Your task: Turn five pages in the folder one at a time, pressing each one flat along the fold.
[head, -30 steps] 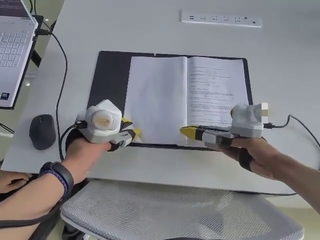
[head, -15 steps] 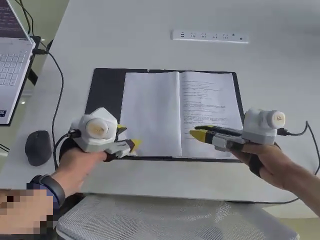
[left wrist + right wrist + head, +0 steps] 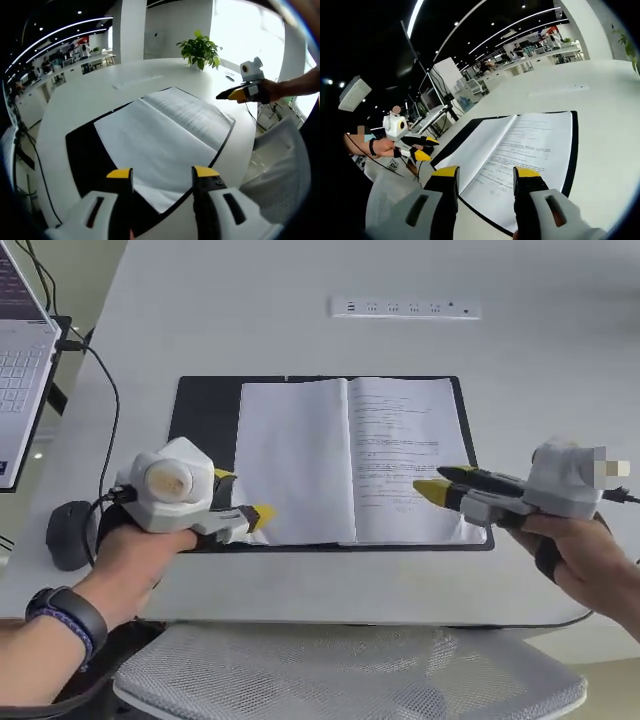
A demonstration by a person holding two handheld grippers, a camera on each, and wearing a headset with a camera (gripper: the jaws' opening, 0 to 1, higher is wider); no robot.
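Hovering at the open folder, both claws spread, nothing pinched.
The folder (image 3: pixel 205 405) is laid open flat on the white table (image 3: pixel 300 320), with a blank page (image 3: pixel 295 455) left of the fold and a printed page (image 3: pixel 405 440) right of it. The left gripper (image 3: pixel 243 495) is held at the folder's near left corner; in the left gripper view its jaws are seen apart, with the blank page's corner framed between them. The right gripper (image 3: pixel 440 483) is held over the lower right part of the printed page, jaws parted and empty in the right gripper view; contact with the paper cannot be told. A power strip (image 3: pixel 405 308) is seen beyond the folder, a laptop (image 3: pixel 20 350) and mouse (image 3: pixel 68 535) to the left.
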